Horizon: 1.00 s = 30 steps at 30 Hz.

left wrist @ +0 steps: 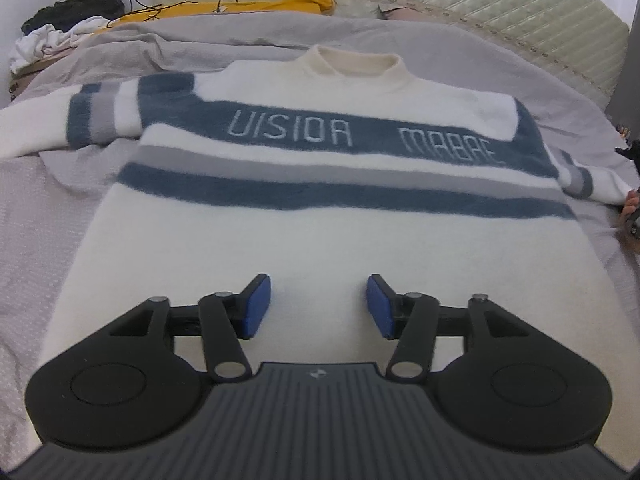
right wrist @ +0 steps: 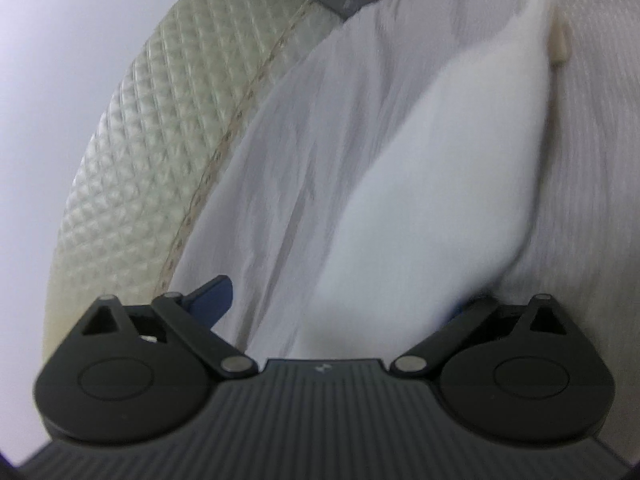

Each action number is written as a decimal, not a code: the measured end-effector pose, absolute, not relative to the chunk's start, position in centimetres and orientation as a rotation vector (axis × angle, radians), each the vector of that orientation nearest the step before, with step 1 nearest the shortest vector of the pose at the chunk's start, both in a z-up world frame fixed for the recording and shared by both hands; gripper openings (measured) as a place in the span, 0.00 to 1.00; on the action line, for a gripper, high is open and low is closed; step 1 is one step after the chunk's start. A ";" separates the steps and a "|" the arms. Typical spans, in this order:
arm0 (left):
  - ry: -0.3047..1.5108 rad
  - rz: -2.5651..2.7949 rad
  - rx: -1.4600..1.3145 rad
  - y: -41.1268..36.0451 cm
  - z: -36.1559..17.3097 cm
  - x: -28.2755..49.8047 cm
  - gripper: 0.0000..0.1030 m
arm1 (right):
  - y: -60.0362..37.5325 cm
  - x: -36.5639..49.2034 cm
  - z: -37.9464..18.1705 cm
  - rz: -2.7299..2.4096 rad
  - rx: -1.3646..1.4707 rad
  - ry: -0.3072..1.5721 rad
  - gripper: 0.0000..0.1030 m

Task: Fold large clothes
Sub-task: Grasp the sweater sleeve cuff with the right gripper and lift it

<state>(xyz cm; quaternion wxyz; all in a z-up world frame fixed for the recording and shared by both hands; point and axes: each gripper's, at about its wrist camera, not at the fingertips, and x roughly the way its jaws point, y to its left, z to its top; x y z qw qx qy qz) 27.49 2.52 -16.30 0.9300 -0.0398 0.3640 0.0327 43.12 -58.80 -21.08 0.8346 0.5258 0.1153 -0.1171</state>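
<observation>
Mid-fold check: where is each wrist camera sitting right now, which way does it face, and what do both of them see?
Left wrist: low over the sweater's hem, facing its collar and the quilted mattress; left gripper open, empty.
Right wrist: rolled, beside the bed, facing a white sleeve on the grey sheet; right gripper wide, sleeve between its fingers, grip unclear.
Shared: sweater, sheet, mattress. A hand shows at the left view's right edge.
</observation>
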 end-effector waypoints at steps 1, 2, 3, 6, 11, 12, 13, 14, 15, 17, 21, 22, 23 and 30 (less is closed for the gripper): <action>0.744 0.069 -0.077 2.5 -16.4 27.5 0.61 | -59.1 43.2 -21.1 -0.251 1.109 0.232 0.97; 0.745 0.071 -0.070 2.5 -16.5 27.5 0.61 | -59.5 43.3 -21.1 -0.256 1.102 0.225 0.94; 0.746 0.074 -0.063 2.4 -16.6 27.5 0.61 | -60.0 43.5 -21.2 -0.269 1.083 0.231 0.86; 0.754 0.080 -0.050 2.1 -16.8 27.6 0.61 | -61.0 44.2 -21.0 -0.334 0.980 0.269 0.63; 0.764 0.079 -0.062 2.3 -16.9 27.8 0.62 | -62.8 43.6 -21.1 -0.408 0.877 0.333 0.16; 0.764 0.080 -0.061 2.2 -16.9 27.8 0.62 | -62.9 43.5 -20.9 -0.413 0.861 0.338 0.13; 0.766 0.082 -0.060 2.2 -16.9 27.8 0.62 | -62.9 43.3 -20.5 -0.406 0.836 0.339 0.12; 0.768 0.084 -0.058 2.1 -16.8 27.8 0.62 | -62.7 43.3 -19.9 -0.400 0.801 0.340 0.11; 0.768 0.086 -0.054 2.0 -16.7 27.8 0.62 | -62.4 43.3 -19.2 -0.402 0.775 0.339 0.11; 0.762 0.084 -0.047 1.9 -16.5 27.7 0.62 | -61.7 42.9 -17.7 -0.388 0.743 0.330 0.10; 0.731 0.088 -0.061 2.3 -15.5 26.9 0.62 | -59.3 42.5 -12.4 -0.324 0.622 0.296 0.10; 0.720 0.091 -0.069 2.5 -15.1 26.6 0.62 | -58.6 42.3 -11.0 -0.302 0.590 0.286 0.10; 0.709 0.094 -0.077 2.7 -14.7 26.4 0.62 | -57.7 42.1 -9.4 -0.276 0.557 0.270 0.10; 0.551 0.170 0.057 5.5 -11.0 25.5 0.62 | -48.7 40.0 1.3 -0.095 0.353 0.181 0.10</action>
